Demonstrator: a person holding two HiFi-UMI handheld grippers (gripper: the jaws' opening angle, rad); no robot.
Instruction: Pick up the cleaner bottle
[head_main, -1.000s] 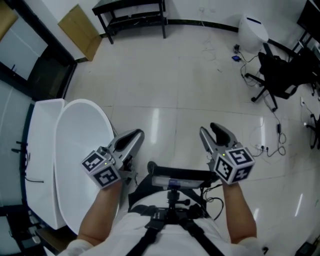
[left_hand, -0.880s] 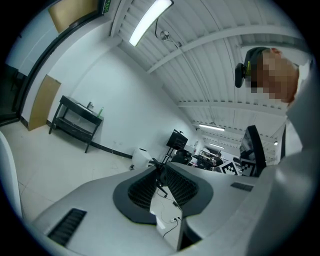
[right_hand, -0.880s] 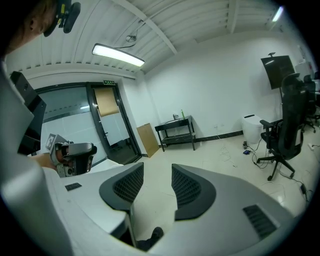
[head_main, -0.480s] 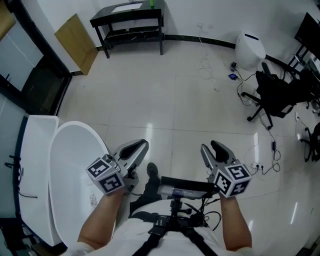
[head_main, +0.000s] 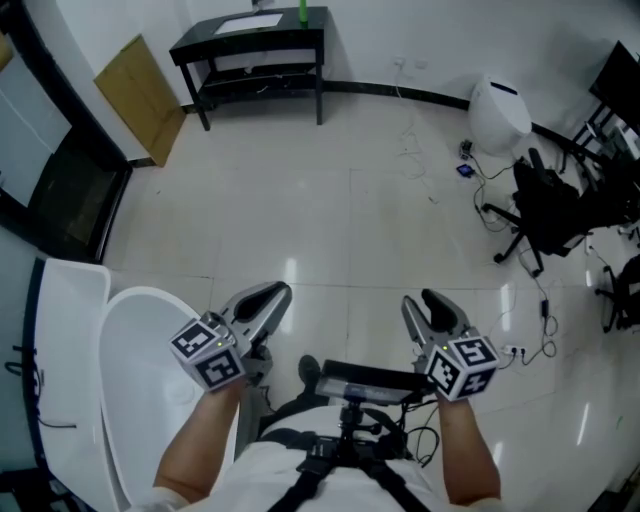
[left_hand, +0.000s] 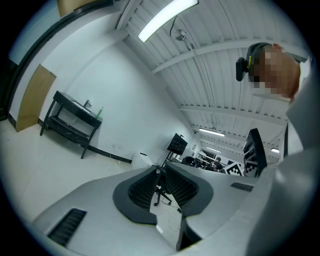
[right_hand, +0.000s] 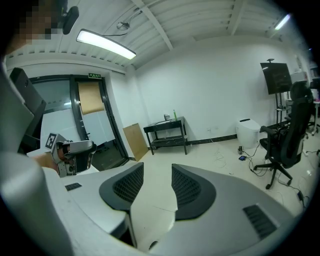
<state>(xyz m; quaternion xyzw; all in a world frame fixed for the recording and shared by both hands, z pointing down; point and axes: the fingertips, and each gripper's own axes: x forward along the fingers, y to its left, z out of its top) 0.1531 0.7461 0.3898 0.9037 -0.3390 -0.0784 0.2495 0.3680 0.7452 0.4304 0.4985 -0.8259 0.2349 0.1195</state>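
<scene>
— What colours are your grippers?
— My left gripper (head_main: 262, 298) and my right gripper (head_main: 432, 305) are pale grey with black ribbed pads (right_hand: 127, 187). Each cube (head_main: 208, 350) carries black-and-white square markers.
— And the room?
— Glossy off-white floor (head_main: 340, 210), white round table (head_main: 150, 340), black side table (head_main: 255, 45), green bottle (head_main: 302, 14), brown board (head_main: 140, 100), black chair (head_main: 560, 195).

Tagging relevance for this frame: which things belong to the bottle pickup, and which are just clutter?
Job:
- green bottle, probably the cleaner, too far off to confirm
- black table under it
- left gripper, open, empty
- right gripper, open, empty

Clutter:
- office chair
- white rounded bin
- brown board
- floor cables
</scene>
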